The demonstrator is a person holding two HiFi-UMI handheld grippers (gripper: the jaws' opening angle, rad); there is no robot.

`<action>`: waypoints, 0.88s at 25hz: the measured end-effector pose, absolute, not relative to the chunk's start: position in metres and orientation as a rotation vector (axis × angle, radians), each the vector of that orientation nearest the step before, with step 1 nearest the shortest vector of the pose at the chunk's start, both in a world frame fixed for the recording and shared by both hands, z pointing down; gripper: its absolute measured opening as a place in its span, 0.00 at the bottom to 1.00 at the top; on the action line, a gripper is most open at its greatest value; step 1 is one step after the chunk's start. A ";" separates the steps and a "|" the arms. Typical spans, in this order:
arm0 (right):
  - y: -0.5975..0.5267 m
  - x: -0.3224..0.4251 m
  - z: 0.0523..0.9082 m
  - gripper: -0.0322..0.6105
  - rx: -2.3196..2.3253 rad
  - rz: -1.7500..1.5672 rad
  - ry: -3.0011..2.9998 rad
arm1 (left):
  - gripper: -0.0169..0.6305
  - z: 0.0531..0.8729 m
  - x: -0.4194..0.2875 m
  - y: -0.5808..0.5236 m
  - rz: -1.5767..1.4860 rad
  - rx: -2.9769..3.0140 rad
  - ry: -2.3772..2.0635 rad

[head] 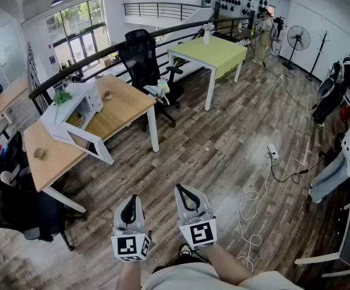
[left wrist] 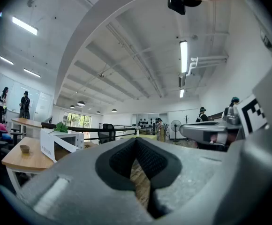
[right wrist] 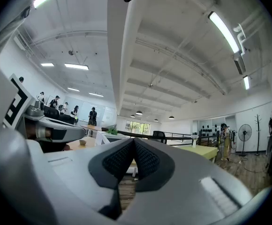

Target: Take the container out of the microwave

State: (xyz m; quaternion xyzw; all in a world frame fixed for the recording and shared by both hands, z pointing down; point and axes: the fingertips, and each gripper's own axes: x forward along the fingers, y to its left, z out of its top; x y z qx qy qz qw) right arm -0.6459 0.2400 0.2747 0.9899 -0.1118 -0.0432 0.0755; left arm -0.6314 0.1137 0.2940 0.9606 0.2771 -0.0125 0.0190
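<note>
Left gripper [head: 132,198], right gripper [head: 181,190] closed, empty; microwave [head: 63,116] opens toward them.

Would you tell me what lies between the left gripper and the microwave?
In the head view, only bare wooden floor separates the left gripper from the microwave, whose open door juts past the desk edge.

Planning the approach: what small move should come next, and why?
Probably step toward the microwave on the wooden table: its door hangs open, but both the left gripper and right gripper are shut, empty and well short of it.
</note>
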 end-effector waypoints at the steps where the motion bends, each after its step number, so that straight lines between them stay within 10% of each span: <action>1: 0.241 -0.645 0.272 0.07 2.957 -0.143 -0.357 | 0.03 0.294 -0.631 0.117 -0.037 2.982 0.860; 22: 0.292 -0.592 0.294 0.11 2.949 -0.148 -0.574 | 0.03 0.319 -0.588 0.176 0.036 3.025 0.736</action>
